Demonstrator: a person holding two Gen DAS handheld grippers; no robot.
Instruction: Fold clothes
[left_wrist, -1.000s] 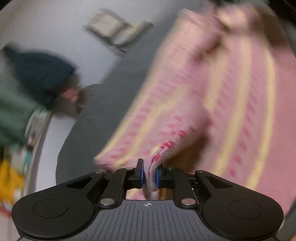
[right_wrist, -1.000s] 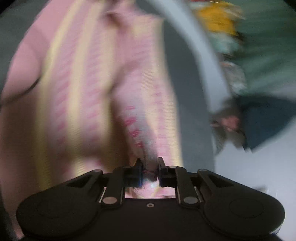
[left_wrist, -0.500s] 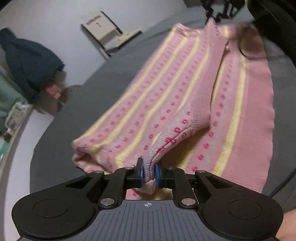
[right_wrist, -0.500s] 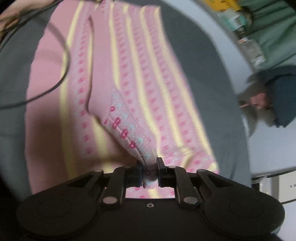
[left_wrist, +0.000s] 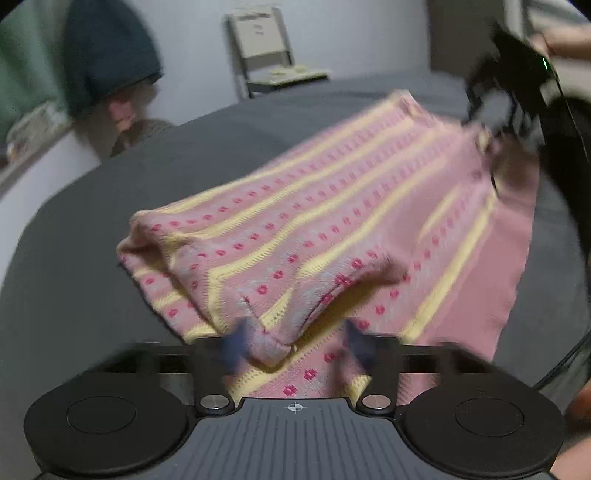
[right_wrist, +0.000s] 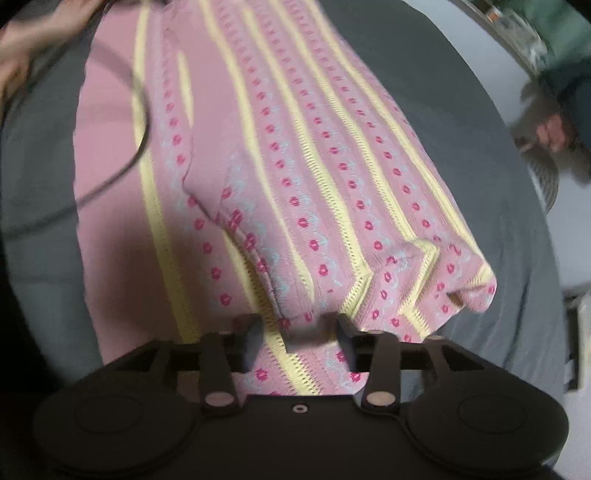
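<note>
A pink knitted garment (left_wrist: 332, 206) with yellow stripes and magenta dots lies on a dark grey surface (left_wrist: 110, 206), one side folded over the rest. In the left wrist view my left gripper (left_wrist: 295, 345) is opening. The folded corner sags loose between its blurred blue pads (left_wrist: 236, 347), which do not press it. In the right wrist view the garment (right_wrist: 314, 177) runs away from my right gripper (right_wrist: 297, 330), also opening. The fold's edge lies between its dark fingers (right_wrist: 251, 332) with gaps on both sides.
A light folding chair (left_wrist: 266, 48) stands beyond the surface, and dark blue clothing (left_wrist: 107, 55) hangs at the left. The right tool's black housing (left_wrist: 517, 70) is over the garment's far end. A black cable (right_wrist: 136, 110) curves across the garment beside a hand (right_wrist: 22, 48).
Both grippers were shut on the fold's corners and have now spread their jaws and released it. The fold has sunk onto the lower layer, and both views have rolled.
</note>
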